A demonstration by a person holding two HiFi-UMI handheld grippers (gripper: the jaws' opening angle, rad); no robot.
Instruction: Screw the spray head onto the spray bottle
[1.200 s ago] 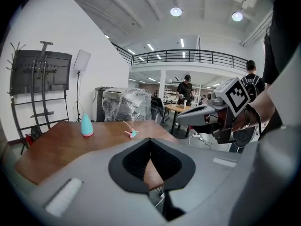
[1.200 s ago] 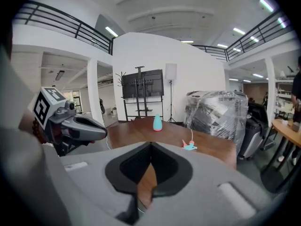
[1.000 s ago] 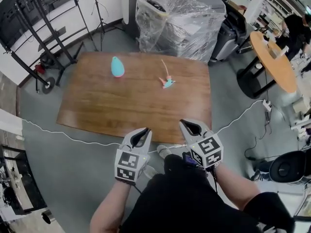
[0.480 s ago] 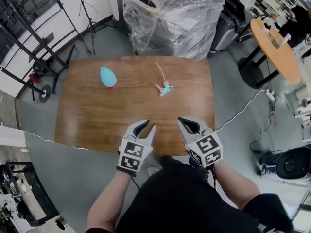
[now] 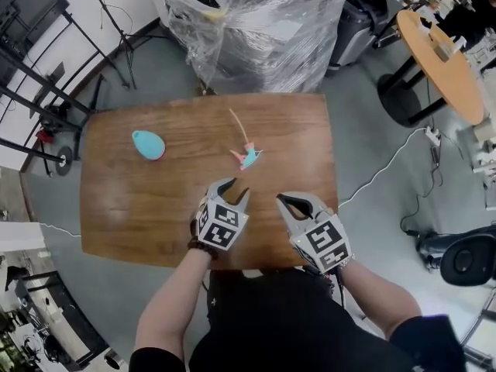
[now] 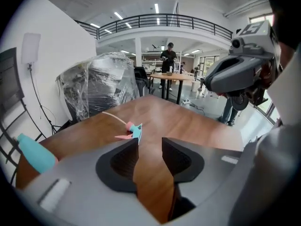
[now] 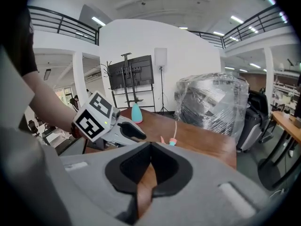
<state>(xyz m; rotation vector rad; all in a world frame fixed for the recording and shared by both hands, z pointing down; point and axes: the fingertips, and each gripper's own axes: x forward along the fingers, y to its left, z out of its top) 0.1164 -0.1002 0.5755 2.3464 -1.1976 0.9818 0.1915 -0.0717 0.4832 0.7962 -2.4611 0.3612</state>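
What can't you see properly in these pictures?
- Turquoise plastic spray bottle: its neck is too small in the head view; the left gripper's body covers its lower part in the left gripper view.
- Pink-and-turquoise spray head: its screw collar is too small in every view.
- Load under clear plastic wrap: crinkled wrap hides it, head view.

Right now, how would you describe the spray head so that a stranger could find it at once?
Find the brown wooden table in front of the plastic-wrapped stack. Near its middle lies the spray head. Unlike the plump teal bottle to its left, it is small, teal and pink, with a long thin tube.
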